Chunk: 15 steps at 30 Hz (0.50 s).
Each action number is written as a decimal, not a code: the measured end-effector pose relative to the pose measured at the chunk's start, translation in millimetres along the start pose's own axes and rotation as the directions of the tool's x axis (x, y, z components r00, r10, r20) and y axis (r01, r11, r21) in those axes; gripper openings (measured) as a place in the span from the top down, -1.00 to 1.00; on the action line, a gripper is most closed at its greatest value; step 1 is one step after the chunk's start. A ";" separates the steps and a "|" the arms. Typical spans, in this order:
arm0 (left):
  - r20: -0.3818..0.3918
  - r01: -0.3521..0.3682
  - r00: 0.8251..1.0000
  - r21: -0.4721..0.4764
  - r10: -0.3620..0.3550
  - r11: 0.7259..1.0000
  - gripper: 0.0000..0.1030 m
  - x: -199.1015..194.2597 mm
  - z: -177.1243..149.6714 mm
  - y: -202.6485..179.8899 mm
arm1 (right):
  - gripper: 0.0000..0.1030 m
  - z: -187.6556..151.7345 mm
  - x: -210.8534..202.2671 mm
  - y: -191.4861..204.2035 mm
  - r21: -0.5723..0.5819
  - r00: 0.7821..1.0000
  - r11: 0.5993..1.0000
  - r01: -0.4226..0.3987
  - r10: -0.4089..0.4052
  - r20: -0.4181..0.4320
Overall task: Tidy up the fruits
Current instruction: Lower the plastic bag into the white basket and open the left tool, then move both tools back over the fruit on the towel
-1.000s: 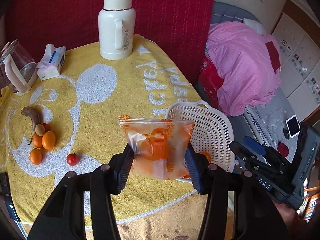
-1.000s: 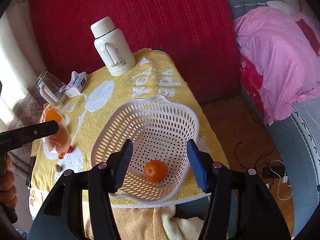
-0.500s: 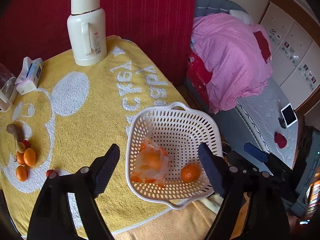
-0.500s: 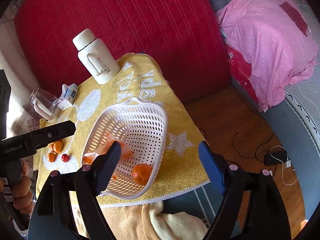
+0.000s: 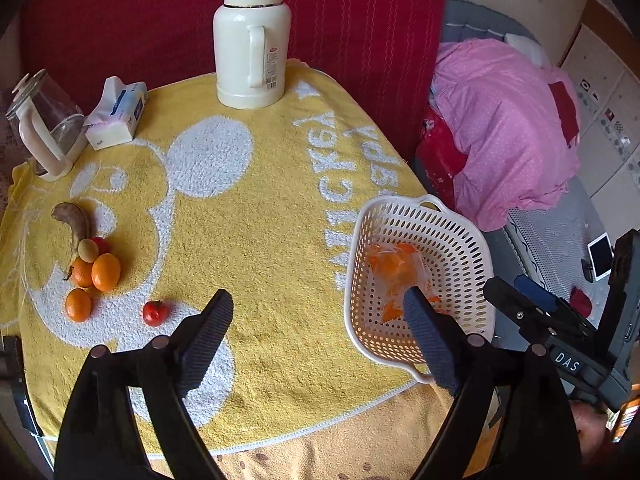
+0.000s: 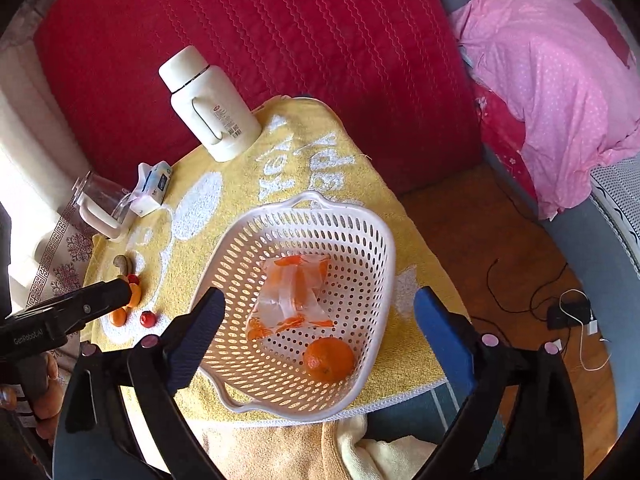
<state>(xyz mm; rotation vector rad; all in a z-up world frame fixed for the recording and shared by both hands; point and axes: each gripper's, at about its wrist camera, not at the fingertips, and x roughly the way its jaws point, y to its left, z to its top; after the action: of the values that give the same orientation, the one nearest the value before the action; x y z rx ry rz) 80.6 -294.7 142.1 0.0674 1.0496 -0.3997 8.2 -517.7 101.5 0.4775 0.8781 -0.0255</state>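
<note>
Release is complete: the orange bag [image 6: 291, 295], pinched a second ago, now lies in the white basket [image 6: 384, 240] beside an orange [image 6: 329, 359], with both grippers' fingers spreading empty, and loose fruit [image 5: 93, 270] is left far left on the desk [image 5: 256, 240].

In the left wrist view, the left gripper's right finger [image 5: 430, 344] covered the near end of the bag of oranges [image 5: 398, 276] and part of the white basket [image 5: 476, 240]; the loose orange [image 6: 329, 359] was hidden there. The fruit pile [image 5: 94, 264] at the far left overlapped, so its count was unclear. The thermos label [image 5: 271, 68] was too small to read. In the right wrist view, the left gripper [image 6: 80, 308] covered part of that pile.
</note>
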 end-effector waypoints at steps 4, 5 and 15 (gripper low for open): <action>0.024 -0.039 0.999 -0.034 0.040 0.999 -0.74 -9.5 -7.1 18.8 | -0.95 0.3 9.3 27.8 -0.097 1.000 0.995 0.014 -0.016 -0.023; 0.029 -0.053 0.998 -0.046 0.054 0.998 -0.74 -11.7 -8.7 24.7 | -0.95 -1.0 11.8 37.8 -0.142 0.999 0.989 0.036 -0.041 -0.028; 0.049 -0.188 0.979 -0.163 0.198 0.968 -0.84 -32.3 -31.1 92.3 | -0.95 -16.1 21.5 101.2 -0.276 0.998 0.961 0.000 -0.015 -0.055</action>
<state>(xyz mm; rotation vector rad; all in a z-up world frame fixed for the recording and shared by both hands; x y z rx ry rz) 73.2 -192.4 141.6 0.0146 0.9973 -0.1400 31.9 -416.8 116.4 0.2138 0.9226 0.1035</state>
